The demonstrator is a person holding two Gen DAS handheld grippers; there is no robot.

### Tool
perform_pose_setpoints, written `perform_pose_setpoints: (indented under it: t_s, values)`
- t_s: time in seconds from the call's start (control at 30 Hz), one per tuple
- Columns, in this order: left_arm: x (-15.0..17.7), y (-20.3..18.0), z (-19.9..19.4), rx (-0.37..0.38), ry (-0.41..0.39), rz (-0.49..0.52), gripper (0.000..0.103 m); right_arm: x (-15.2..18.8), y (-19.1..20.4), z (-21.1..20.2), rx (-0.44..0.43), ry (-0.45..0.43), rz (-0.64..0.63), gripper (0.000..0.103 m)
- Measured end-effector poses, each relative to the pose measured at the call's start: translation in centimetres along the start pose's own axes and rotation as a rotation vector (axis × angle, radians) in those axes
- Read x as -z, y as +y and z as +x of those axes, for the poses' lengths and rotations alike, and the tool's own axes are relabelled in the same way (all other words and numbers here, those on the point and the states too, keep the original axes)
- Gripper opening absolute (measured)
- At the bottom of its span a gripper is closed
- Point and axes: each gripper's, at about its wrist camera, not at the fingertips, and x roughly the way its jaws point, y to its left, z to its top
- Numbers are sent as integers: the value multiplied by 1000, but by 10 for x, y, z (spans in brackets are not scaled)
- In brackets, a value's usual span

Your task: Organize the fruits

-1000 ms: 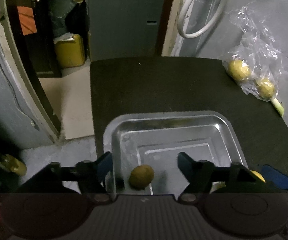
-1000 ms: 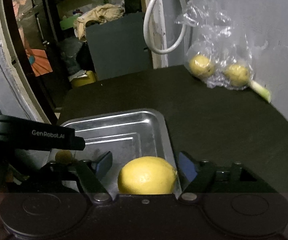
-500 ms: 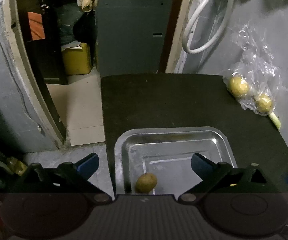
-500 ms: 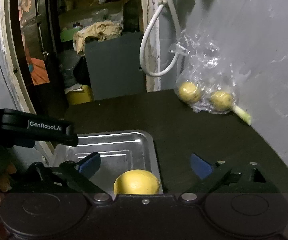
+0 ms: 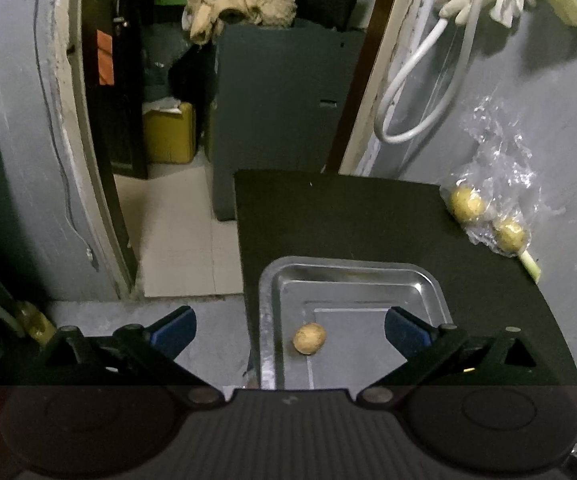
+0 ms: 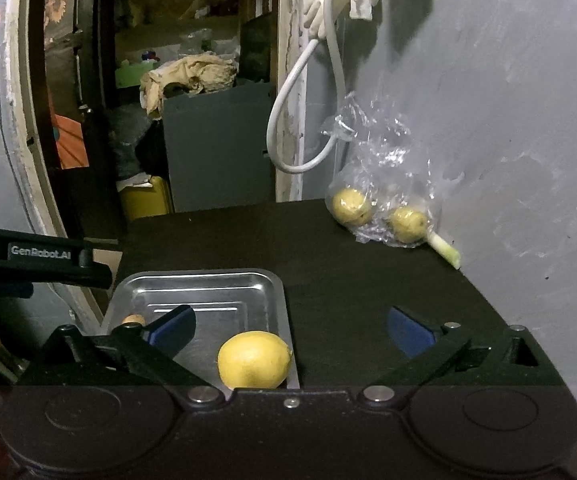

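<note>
Hovering above the near end of the dark counter point(image 5: 368, 216), both grippers stand with their blue-padded fingers spread wide and nothing between them. The left gripper point(image 5: 290, 330) looks down over the shallow rectangular steel tray point(image 5: 352, 270), which sits at the counter's near left corner, its left rim along the counter's left edge. Inside the tray, a small brownish-yellow oval fruit point(image 5: 309, 338) lies near the left wall. The right gripper point(image 6: 290, 330) hangs over the tray's right rim, and directly below it a large round yellow lemon point(image 6: 254, 359) rests in the tray against its near right wall.

Two fruits are thus in the tray, so the step in hand appears to be the pause between one placement and the next pick.

Further off, against the grey wall at the counter's far right edge, a crumpled clear plastic bag point(image 6: 380, 168) holds two more round yellow fruits point(image 6: 351, 206), side by side, with a pale green stalk point(image 6: 444, 250) poking out beside them.

The next move probably calls for a reach across the counter to that bag. The loose film will likely get in the way, so one gripper may need to hold the bag while the other draws a fruit out.
</note>
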Motion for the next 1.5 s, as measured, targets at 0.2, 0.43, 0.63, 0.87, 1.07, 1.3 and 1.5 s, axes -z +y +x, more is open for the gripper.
perform_pose_setpoints:
  t_s: [0.2,0.43,0.63,0.87,1.07,1.3,1.5]
  values:
    - [11,6,-21,19,-16,-3,102,3,4,-21,-1,-12,-9,102]
    - [36,9,-42,37,-10,-9,102,5,3,-43,7,-18,-41,102]
    - [52,11,-53,39,1,-39,102,9,-3,-52,0,-18,-58,102]
    - [62,3,-66,3,-10,-33,102,16,-13,-56,-36,-14,-69,102]
    - [74,-6,-81,-39,-16,-26,102,21,-21,-66,-80,-22,-92,102]
    - [94,-11,-99,-54,-15,-51,102,30,-29,-79,-123,-27,-114,102]
    - [108,-13,-114,-62,-12,-72,102,35,-36,-92,-148,-42,-127,102]
